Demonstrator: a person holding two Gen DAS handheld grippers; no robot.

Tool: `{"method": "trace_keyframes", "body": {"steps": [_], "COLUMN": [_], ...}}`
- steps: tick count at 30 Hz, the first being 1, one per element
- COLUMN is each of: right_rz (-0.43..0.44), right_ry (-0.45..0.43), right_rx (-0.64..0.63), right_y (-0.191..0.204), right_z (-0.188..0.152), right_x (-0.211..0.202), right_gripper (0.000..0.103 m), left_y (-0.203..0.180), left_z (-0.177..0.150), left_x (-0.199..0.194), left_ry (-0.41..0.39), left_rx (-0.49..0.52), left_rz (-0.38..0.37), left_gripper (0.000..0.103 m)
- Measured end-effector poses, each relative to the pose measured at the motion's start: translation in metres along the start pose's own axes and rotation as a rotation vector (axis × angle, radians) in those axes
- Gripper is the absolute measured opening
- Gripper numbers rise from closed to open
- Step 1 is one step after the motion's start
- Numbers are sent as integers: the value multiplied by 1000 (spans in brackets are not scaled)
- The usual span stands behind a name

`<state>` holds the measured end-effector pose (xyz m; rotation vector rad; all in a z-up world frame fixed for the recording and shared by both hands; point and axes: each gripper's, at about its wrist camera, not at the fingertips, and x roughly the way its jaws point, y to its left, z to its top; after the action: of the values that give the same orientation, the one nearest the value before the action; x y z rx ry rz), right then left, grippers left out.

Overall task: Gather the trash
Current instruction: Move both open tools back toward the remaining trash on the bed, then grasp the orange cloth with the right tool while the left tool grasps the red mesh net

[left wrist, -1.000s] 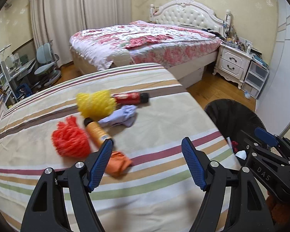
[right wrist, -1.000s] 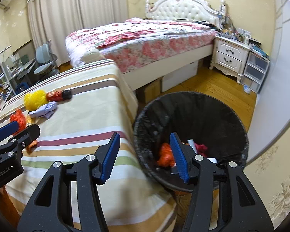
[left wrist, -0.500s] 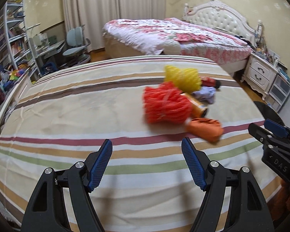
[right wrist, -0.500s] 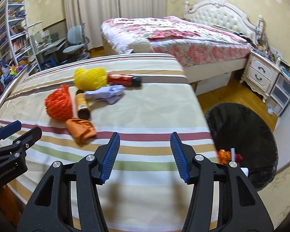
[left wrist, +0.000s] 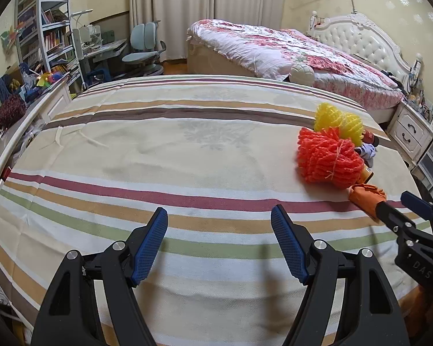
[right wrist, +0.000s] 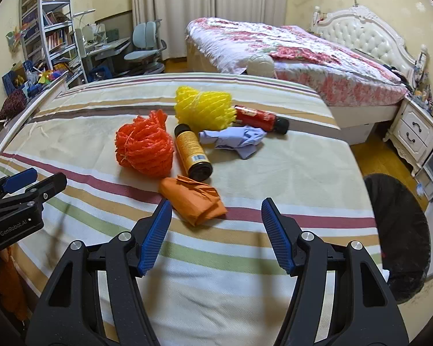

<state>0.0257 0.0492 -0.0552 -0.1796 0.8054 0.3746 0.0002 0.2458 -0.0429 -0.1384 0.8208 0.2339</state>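
Blue-padded left gripper [left wrist: 219, 245] hovering open and empty over striped bed [left wrist: 158, 150], orange net ball [left wrist: 329, 158] lying far right; right gripper [right wrist: 213, 233] having just been opening, empty, orange cloth [right wrist: 193, 199] lying just ahead, black bin [right wrist: 401, 230] standing right.

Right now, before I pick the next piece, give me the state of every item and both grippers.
left gripper: open, empty
right gripper: open, empty, jaws just widened
orange crumpled paper: lying on the striped bedcover, nearest the right gripper
orange net: bunched, on the cover
yellow net: bunched, on the cover
orange bottle: on its side
red bottle: on its side
lilac glove: crumpled
bin: black-lined, open, beside the bed
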Motion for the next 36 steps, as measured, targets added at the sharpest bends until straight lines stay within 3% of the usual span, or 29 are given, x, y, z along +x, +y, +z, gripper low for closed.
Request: {"method": "trace_keyframes", "body": {"steps": [8, 10, 15, 21, 30, 36], "right_rz": [13, 12, 15, -4, -108, -115], "right_ry": [34, 52, 54, 46, 39, 49], "right_rx": [-32, -53, -51, -14, 94, 118], "right_y": [11, 15, 12, -5, -52, -66], "right_z": [9, 7, 2, -7, -8, -3], "right_x": [12, 16, 10, 0, -1, 9], "right_gripper": [61, 45, 36, 35, 35, 35], "left_y": [2, 1, -2, -13, -43, -66], "left_z": [0, 0, -1, -1, 0, 3], "left_x": [4, 4, 4, 2, 3, 7], "left_ry": [5, 5, 4, 2, -5, -10], "left_rx": [3, 7, 18, 35, 83, 117], "left_rz": [-8, -9, -10, -26, -62, -95], "left_gripper": [72, 72, 72, 73, 73, 73]}}
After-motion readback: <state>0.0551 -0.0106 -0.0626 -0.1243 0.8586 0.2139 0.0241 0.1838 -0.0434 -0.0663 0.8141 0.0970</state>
